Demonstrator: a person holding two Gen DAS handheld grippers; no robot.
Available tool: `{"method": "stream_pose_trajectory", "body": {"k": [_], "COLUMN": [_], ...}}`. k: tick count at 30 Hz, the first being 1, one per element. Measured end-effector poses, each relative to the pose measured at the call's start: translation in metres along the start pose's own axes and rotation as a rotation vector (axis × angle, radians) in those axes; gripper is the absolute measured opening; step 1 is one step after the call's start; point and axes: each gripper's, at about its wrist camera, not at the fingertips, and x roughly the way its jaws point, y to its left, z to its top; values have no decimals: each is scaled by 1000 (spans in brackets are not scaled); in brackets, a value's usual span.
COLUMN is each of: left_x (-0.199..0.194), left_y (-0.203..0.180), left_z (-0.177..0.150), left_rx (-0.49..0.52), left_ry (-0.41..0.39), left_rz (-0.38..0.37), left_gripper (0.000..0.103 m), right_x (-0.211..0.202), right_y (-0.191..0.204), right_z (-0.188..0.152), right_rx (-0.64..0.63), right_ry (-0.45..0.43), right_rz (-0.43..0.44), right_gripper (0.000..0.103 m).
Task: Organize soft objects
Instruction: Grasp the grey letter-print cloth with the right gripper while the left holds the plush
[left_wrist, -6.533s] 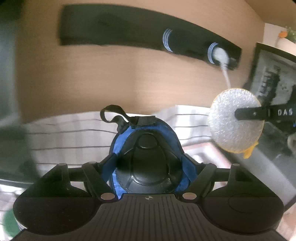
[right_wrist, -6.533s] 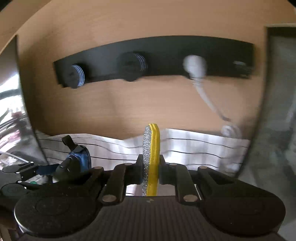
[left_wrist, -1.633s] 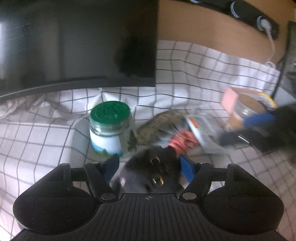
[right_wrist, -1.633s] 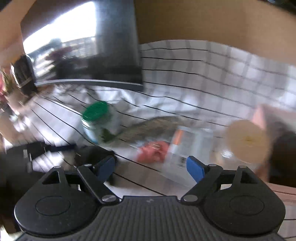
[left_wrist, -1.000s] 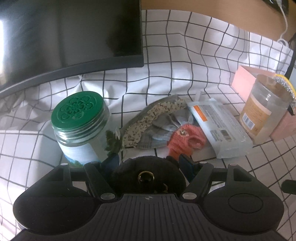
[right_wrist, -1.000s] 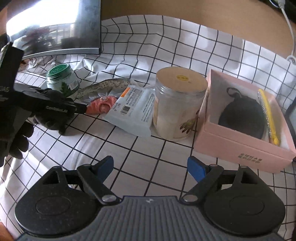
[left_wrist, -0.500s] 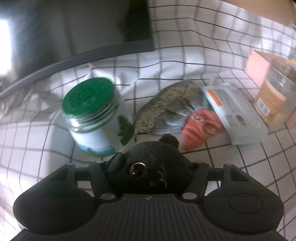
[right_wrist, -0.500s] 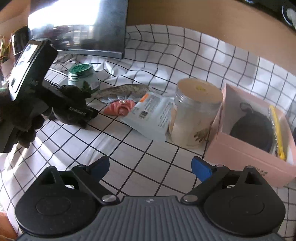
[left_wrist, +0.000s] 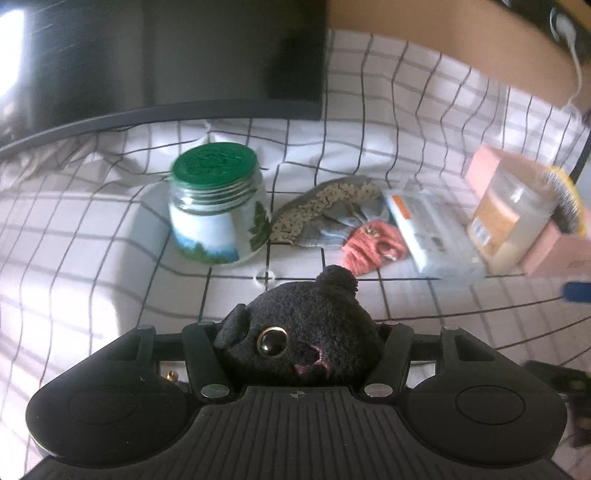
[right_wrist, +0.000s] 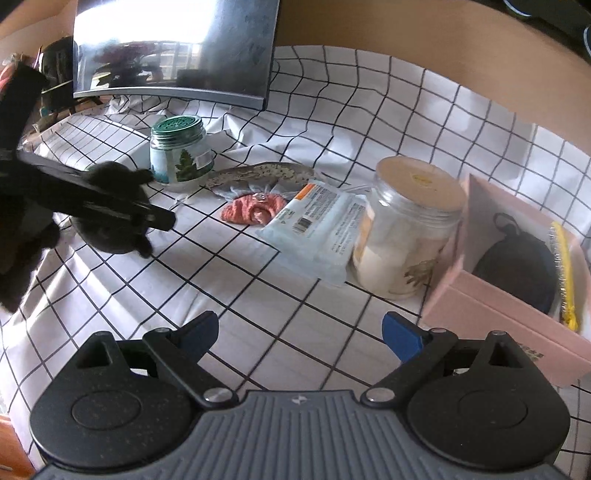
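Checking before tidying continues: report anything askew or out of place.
The grey patterned cloth and salmon knitted piece lie crumpled together on the checked tablecloth, outside the pink cardboard box. Nothing looks spilled or damaged.

Count on checked cloth (right_wrist: 369, 122):
- jars, 2: green-lidded (right_wrist: 180, 153), tan-lidded (right_wrist: 410, 227)
- black plush toy (left_wrist: 306, 339), 1
- pink box (right_wrist: 517, 314), 1
- wipes pack (right_wrist: 317, 229), 1
- fabric pieces, 2: grey patterned (right_wrist: 258, 173), coral (right_wrist: 255, 210)
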Motion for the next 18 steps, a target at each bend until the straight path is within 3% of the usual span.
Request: {"method": "stream_pose_trajectory", "body": {"k": [6, 12, 18], "left_x": [-32, -61, -73], "left_y": [27, 61, 87], "left_z": [-7, -5, -12], "left_rx": [-94, -144, -177], "left_ry": [-56, -124, -127], "left_rz": [2, 32, 28], "left_gripper": [64, 63, 63], "right_x": [18, 34, 76], "right_y": [22, 47, 63], "right_z": [13, 35, 69], "right_rx": [-37, -118, -133], "right_ry": [11, -51, -64], "right_rz": [33, 49, 51], "right_gripper": [96, 96, 95]}}
